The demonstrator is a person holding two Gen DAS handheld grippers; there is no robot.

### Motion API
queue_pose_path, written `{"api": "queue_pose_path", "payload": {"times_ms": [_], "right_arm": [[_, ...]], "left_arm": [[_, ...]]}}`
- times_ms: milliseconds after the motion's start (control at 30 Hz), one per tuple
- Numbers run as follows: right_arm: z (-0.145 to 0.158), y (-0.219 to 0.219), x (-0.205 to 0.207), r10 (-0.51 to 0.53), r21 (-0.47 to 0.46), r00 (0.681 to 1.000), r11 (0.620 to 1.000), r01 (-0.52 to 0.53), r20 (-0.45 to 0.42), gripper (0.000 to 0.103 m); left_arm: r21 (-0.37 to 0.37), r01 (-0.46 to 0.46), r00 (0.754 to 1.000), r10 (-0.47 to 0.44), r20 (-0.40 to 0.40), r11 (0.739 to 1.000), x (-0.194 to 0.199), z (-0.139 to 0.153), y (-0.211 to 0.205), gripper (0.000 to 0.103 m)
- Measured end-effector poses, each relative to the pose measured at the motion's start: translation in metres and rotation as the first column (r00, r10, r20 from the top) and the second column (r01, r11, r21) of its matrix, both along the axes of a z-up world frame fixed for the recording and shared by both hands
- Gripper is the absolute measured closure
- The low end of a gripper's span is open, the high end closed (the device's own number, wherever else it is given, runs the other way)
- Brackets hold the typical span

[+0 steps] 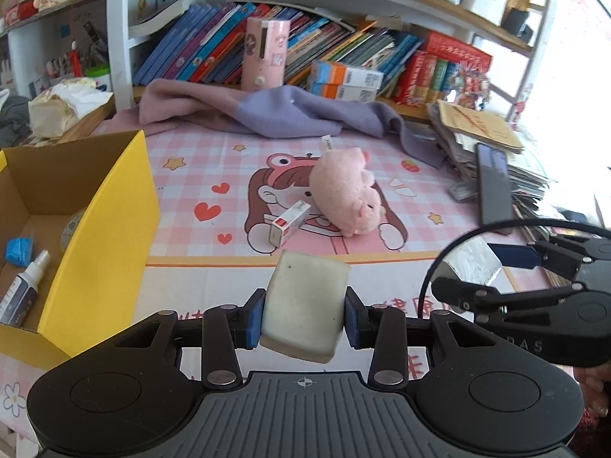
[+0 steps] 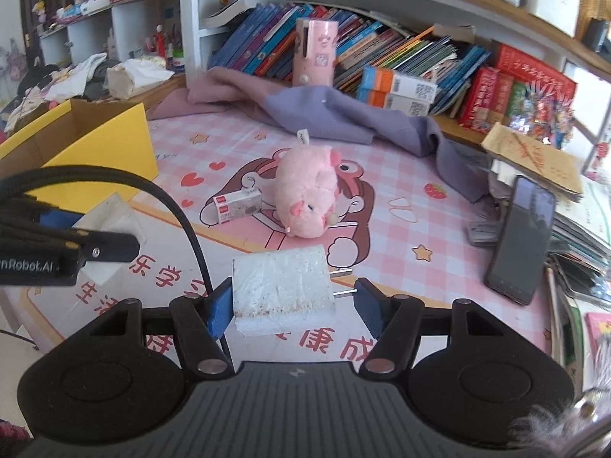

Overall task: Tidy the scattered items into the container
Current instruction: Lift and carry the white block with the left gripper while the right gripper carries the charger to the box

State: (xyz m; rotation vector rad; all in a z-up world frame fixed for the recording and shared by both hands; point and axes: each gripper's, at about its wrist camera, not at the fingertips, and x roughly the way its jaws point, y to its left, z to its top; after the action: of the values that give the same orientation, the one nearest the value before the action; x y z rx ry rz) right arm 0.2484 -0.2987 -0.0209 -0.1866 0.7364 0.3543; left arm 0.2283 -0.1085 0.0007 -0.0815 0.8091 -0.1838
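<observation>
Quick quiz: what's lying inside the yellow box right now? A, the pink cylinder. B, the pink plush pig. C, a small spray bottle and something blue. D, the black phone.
C: the left wrist view shows a small spray bottle and a blue item on the floor of the yellow box, while the plush pig lies on the mat.
</observation>
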Motion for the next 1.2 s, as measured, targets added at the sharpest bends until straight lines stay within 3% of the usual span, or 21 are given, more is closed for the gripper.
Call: {"api": "queue_pose_path", "payload": {"times_ms": [500,767,1200], "right_arm": [[0.016,0.039,-0.068,-0.122,-0.039,0.991,0.991,0.125,0.051,0.040],[0.015,0.084,-0.122,-0.183,-0.040,0.981,0.982,0.186,0.070,0.040],[0.007,0.171,-0.232,-0.191,-0.030,0.981,0.981,0.191,0.025,0.040]], "left_arm": [[-0.016,0.146,0.986,-0.144,0.089,0.989,-0.053,0.014,0.036,0.064],[-0.018,0.195,0.975,-0.192,0.114,0.981,-0.094,0.012,0.084,0.064],[-0.036,0.208,0.977,-0.206,0.049,0.978,-0.179,0.005,0.165,0.065]]}}
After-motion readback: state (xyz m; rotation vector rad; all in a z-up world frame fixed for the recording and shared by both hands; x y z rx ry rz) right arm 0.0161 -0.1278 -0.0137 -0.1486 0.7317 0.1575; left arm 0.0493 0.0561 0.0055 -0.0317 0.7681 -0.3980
